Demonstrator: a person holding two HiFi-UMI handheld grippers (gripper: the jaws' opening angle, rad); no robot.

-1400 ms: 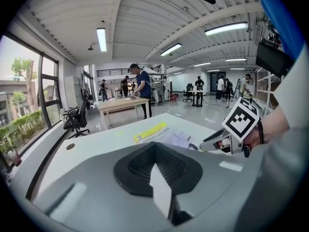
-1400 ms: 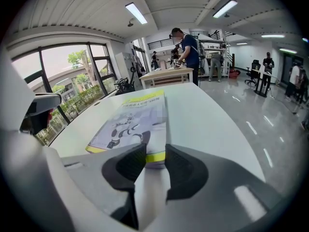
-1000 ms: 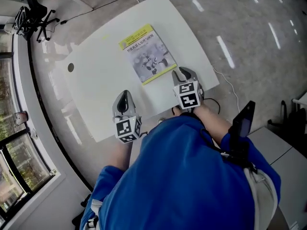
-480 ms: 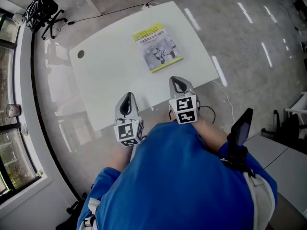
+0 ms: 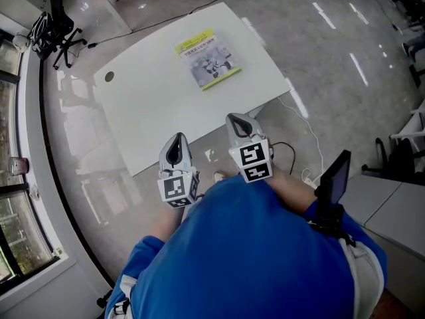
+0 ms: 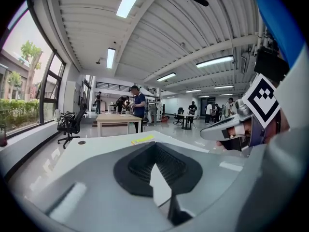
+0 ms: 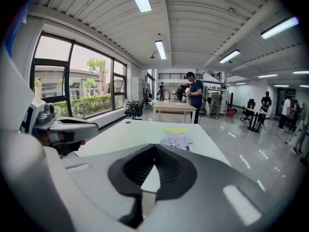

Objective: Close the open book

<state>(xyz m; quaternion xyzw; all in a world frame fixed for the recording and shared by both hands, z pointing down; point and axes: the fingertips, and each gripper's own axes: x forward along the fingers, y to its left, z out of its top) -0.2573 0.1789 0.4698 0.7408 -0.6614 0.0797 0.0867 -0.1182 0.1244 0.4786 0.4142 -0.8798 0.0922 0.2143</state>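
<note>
The book (image 5: 207, 59) lies shut, cover up, with yellow bands at its top and bottom edges, on the far right part of the white table (image 5: 153, 105). It shows small in the left gripper view (image 6: 143, 139) and the right gripper view (image 7: 176, 138). My left gripper (image 5: 175, 142) (image 6: 154, 146) is shut and empty, off the table's near edge. My right gripper (image 5: 238, 121) (image 7: 154, 148) is beside it, also off the table; its jaws have just closed and nothing is between them. Both are well short of the book.
A round cable hole (image 5: 109, 76) sits at the table's left. A black office chair (image 5: 56, 15) stands at the far left by the windows. A cable (image 5: 292, 148) trails on the floor under the right gripper. People stand round a wooden table (image 7: 175, 108) far off.
Both grippers have drawn back from the table toward the person's body and risen. The right gripper has left the book's near corner. The book has stayed put.
</note>
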